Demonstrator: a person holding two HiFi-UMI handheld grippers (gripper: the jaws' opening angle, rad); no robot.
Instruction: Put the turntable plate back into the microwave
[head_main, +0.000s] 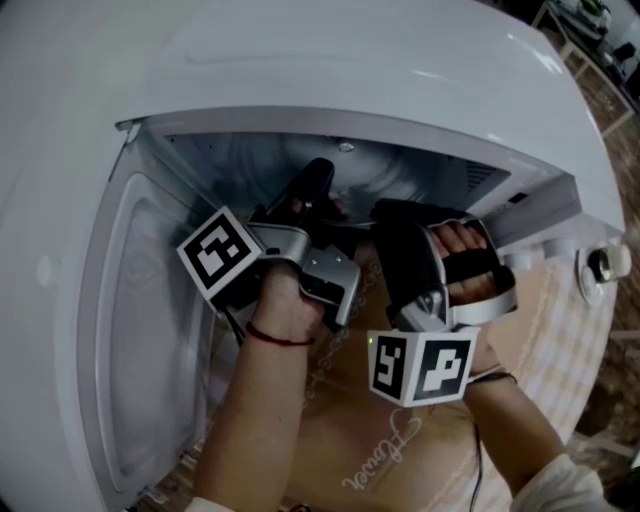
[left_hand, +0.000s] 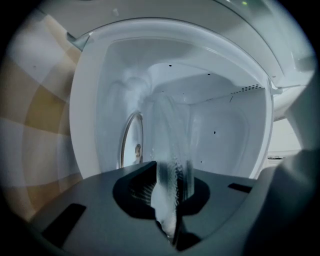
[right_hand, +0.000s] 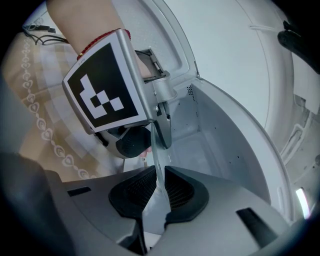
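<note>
The left hand-held gripper (left_hand: 172, 186) was nearly closed, pinching one rim of the clear glass turntable plate (left_hand: 172, 145). The right hand-held gripper (right_hand: 156, 194), its jaws a little wider, clamped the opposite rim. The plate spanned the gap between them, inside the mouth of the microwave (head_main: 360, 60). It was round, so it had no long axis, and neither hand was nearer. The cavity floor lay ahead and beneath it, likely the place to lower it. The door (head_main: 130, 330) stood open on the left. Counted: two hand-held grippers, one plate, one microwave.
</note>
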